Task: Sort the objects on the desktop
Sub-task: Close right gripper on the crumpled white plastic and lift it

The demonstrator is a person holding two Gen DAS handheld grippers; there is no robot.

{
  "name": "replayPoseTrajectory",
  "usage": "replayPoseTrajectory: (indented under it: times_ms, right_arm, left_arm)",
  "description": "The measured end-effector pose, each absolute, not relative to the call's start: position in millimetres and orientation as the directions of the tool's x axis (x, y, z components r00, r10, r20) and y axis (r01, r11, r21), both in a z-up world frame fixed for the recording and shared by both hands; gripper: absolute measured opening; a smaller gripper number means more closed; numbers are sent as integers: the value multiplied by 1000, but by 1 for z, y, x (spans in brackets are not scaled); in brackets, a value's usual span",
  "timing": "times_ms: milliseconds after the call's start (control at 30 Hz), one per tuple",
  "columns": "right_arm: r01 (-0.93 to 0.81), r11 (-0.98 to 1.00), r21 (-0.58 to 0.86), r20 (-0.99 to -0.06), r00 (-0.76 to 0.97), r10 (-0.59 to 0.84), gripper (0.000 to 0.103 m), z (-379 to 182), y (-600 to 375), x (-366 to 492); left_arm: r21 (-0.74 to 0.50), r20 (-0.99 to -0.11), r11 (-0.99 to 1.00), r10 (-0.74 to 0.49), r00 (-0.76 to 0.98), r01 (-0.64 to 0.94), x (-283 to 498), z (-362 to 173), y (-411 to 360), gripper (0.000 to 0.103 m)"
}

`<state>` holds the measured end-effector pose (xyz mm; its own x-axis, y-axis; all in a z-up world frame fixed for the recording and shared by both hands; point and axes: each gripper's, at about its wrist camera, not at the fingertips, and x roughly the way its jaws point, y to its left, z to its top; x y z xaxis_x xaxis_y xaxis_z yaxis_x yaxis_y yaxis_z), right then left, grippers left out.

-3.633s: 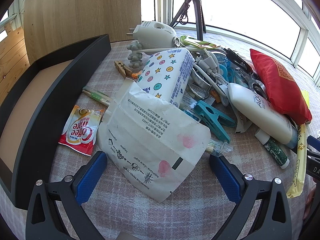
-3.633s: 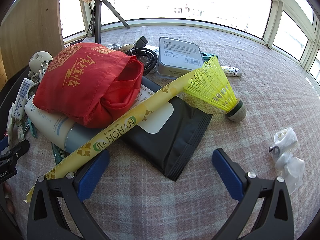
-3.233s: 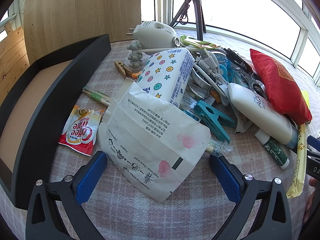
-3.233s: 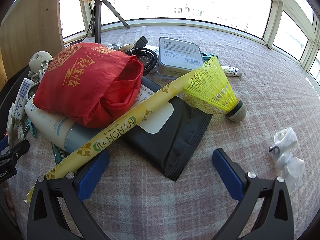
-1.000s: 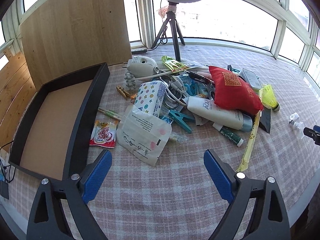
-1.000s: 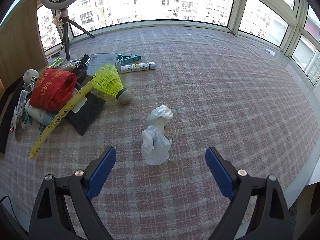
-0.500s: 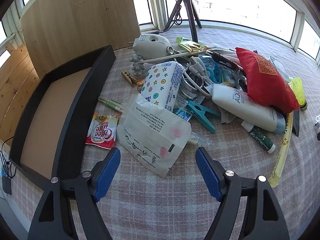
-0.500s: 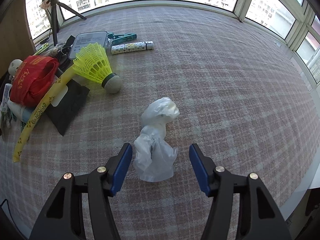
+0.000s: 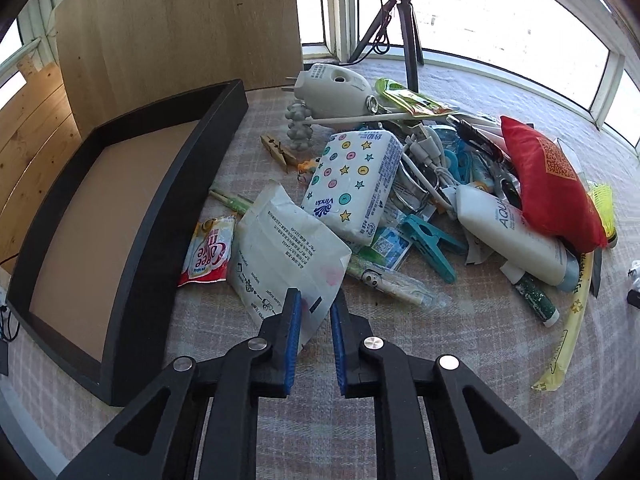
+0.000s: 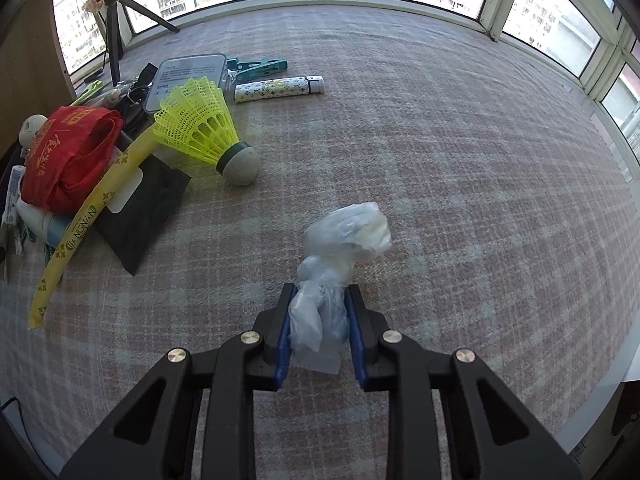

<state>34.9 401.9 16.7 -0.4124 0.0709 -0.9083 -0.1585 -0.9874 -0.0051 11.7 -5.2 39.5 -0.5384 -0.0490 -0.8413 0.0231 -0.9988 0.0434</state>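
Closing both at once: left gripper (image 9: 314, 312) on the near corner of the white packet (image 9: 286, 254), right gripper (image 10: 318, 312) on the crumpled plastic bag (image 10: 340, 248); lifting toward the black tray (image 9: 168, 216) likely next.

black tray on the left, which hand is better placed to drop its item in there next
Left. The left gripper is closing on the white paper packet's corner right beside the black tray. The right gripper is closing on a crumpled plastic bag beyond the clutter pile.

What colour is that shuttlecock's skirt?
Bright yellow, on the shuttlecock, with a grey tip; clearest in the right wrist view.
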Motion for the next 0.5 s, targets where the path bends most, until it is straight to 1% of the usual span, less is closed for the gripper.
replayPoseTrajectory:
  times_ms: [33, 100, 200, 267, 333, 500]
  right_arm:
    - [-165, -986, 11, -906, -419, 60, 19, 18, 404, 37]
    - [-173, -984, 48, -900, -435, 32, 19, 20, 410, 40]
    - [-184, -978, 96, -888, -461, -1, 19, 28, 416, 45]
    - [-190, -974, 127, -876, -481, -21, 18, 35, 419, 49]
    - [-191, -969, 156, -862, -506, -39, 18, 45, 421, 52]
    - [-166, -971, 172, -826, -562, -50, 18, 73, 414, 53]
  left_arm:
    - [35, -838, -999, -41, -544, 20, 15, 43, -8, 5]
    - [33, -830, -999, -39, -557, 20, 19, 52, -12, 3]
    - [-22, -819, -999, 1, -573, 29, 27, 65, -25, 1]
    - [-70, -811, -997, 37, -584, 34, 33, 75, -36, 0]
    - [-89, -799, -995, 46, -600, 41, 39, 85, -44, 0]
    - [-103, -780, -994, 52, -624, 46, 44, 103, -62, 0]
